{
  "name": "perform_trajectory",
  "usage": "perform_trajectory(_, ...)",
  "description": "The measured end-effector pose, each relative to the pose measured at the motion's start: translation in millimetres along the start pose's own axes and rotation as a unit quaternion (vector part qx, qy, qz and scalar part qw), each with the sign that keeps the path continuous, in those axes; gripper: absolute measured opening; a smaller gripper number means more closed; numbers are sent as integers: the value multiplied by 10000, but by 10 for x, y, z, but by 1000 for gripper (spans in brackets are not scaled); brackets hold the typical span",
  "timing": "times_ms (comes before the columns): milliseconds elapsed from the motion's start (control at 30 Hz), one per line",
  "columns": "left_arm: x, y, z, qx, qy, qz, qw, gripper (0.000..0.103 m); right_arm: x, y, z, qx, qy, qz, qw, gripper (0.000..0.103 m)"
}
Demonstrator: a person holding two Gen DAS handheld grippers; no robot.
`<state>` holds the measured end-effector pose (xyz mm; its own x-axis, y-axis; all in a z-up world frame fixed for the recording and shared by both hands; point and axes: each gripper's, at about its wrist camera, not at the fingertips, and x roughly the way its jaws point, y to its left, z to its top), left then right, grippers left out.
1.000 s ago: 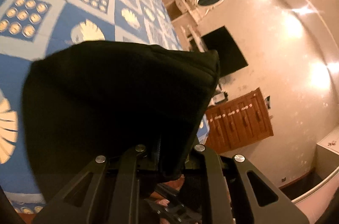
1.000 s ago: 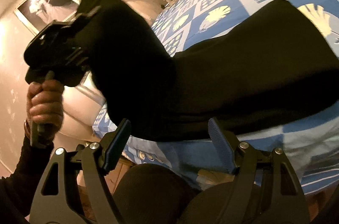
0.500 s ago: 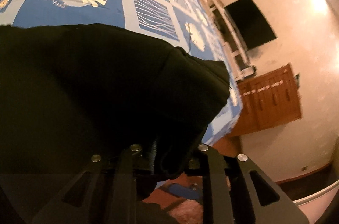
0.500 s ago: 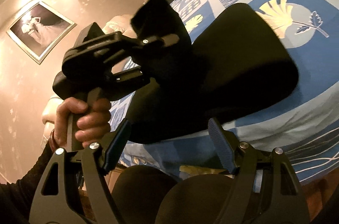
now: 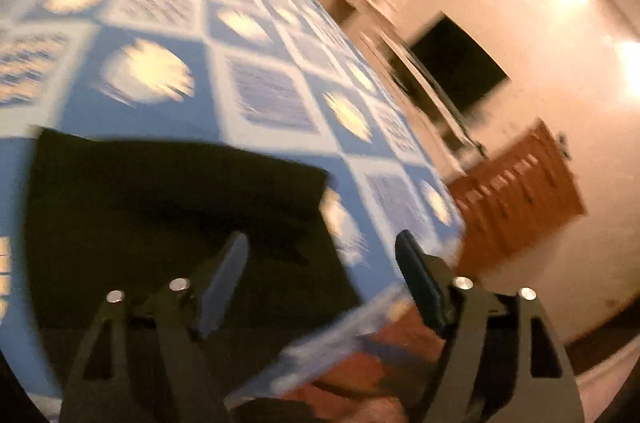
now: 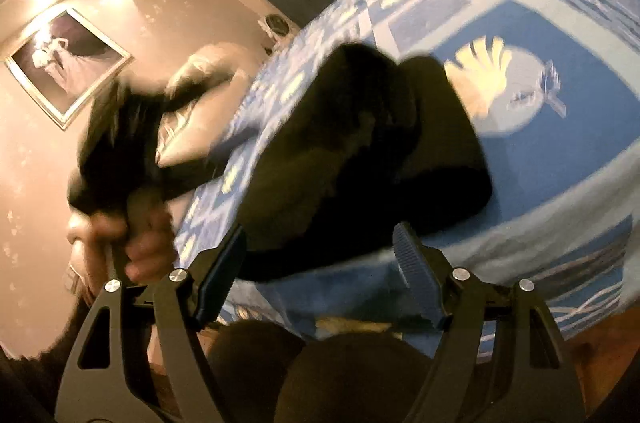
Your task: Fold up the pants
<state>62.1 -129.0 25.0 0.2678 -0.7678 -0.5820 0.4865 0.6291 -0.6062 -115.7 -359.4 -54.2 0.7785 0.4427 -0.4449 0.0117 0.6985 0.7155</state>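
Jaws of left gripper point(image 5: 320, 263) just opened, pants point(image 5: 168, 207) released; right gripper point(image 6: 320, 259) wide, empty.

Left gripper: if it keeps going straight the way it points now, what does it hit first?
Most likely the black pants lying on the blue bedspread. The left gripper is open with nothing between its fingers; blur makes depth uncertain.

The left gripper point(image 5: 320, 255) has just opened, dropping the black pants point(image 5: 168, 215) onto the bedspread point(image 5: 208, 99).
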Motion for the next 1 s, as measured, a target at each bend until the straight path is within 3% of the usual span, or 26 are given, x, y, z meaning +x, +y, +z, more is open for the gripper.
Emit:
perform_trajectory(100,-357,351,-77,-231,-348,539,9977,80,4,-34,289,192,-88,36,9998,75)
perform_trajectory(233,-699,1005,-325,-1154,-580,1123,9852,81,191,-123,569,241,152,-404,9988,75)
perform_trajectory(433,-756,1615,-587,-2433,-598,1199,9607,81,598,-282,661,459,658,-803,9935,75)
perform_trajectory(533,-703,1683,-550,-2621,-694,1187,9552,81,678,-300,638,600,756,-718,9927,75)
perform_trajectory(633,-671,1665,-522,-2519,-670,1214,9578,81,760,-319,639,625,879,-684,9918,75)
perform_trajectory(733,-663,1626,-564,-2478,-537,1160,9603,81,831,-298,663,462,1047,-825,9900,62)
perform_trajectory(900,-593,1609,-597,-2471,-396,1146,9614,81,917,-299,667,225,1308,-1049,9856,22)
perform_trajectory(1000,-601,1570,-602,-2394,-387,1180,9630,81,922,-232,658,38,1417,-1020,9846,13)
